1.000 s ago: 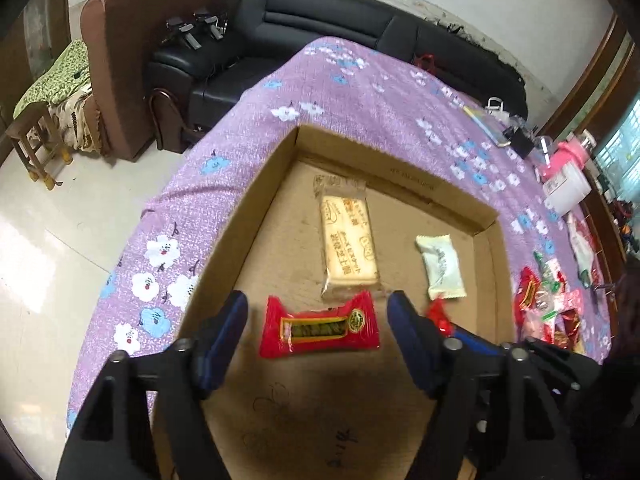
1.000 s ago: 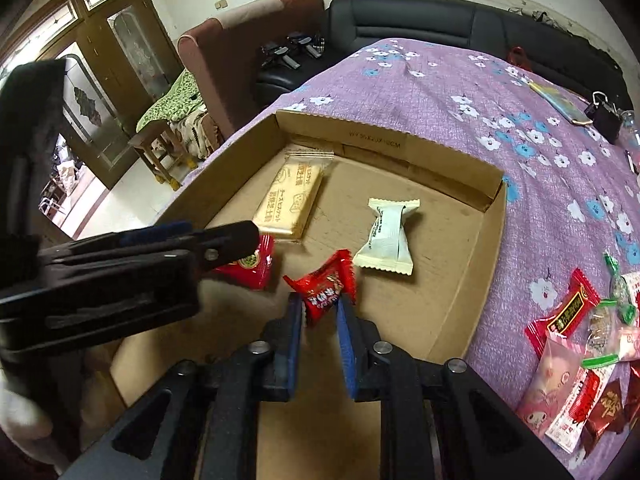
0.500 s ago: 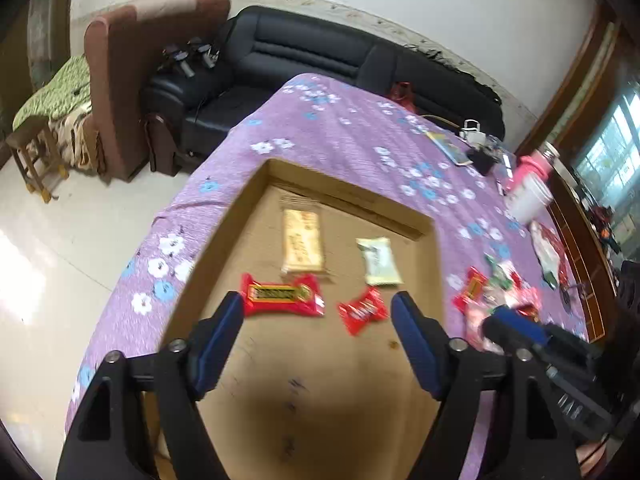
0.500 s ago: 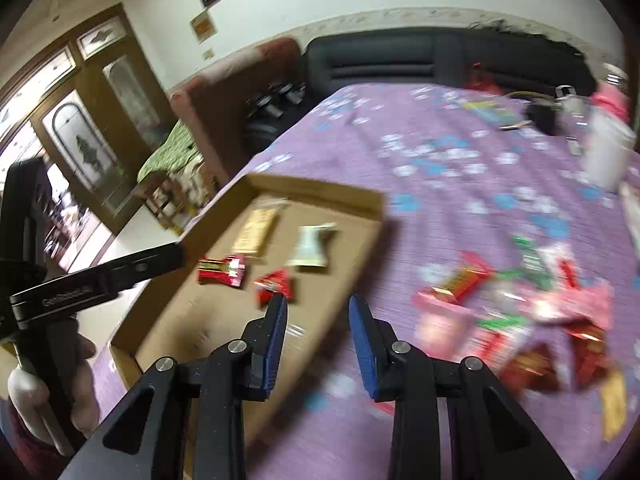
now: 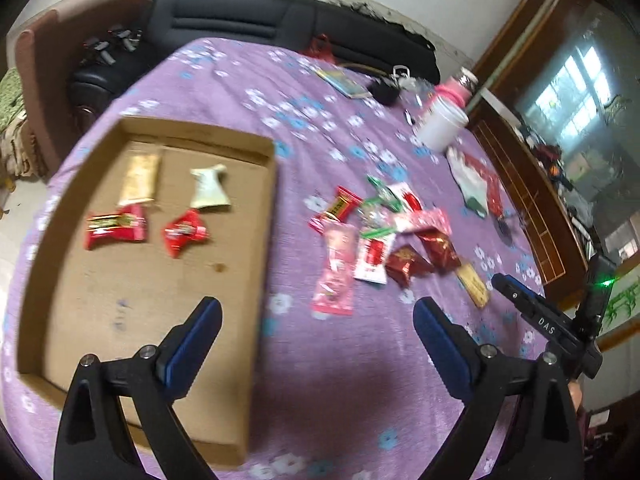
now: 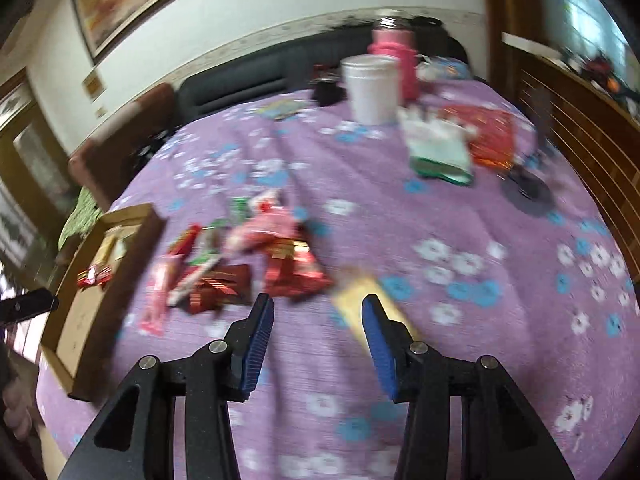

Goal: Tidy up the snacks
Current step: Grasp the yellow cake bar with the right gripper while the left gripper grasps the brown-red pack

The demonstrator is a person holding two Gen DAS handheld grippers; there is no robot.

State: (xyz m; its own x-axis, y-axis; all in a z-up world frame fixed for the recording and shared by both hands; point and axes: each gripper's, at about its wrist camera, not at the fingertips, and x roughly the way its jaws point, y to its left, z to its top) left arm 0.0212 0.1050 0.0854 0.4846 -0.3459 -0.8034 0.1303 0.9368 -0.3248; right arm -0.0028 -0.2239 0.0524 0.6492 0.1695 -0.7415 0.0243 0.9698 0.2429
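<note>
Because both pictures are blurry, no wrapper words can be read; only "DAS" shows on the right gripper (image 5: pixel 546 326). Both it and the left gripper (image 5: pixel 316 320) are spread wide, holding nothing. Four snacks lie in the cardboard tray (image 5: pixel 256 264); the snack pile (image 5: pixel 380 236) sits beside it, and what looks like a yellow packet (image 6: pixel 360 292) lies just past the right fingers.

We look down from above the table (image 5: pixel 340 380) in both wrist views; both share the snack pile (image 5: pixel 384 236) and box (image 5: pixel 264 208).
</note>
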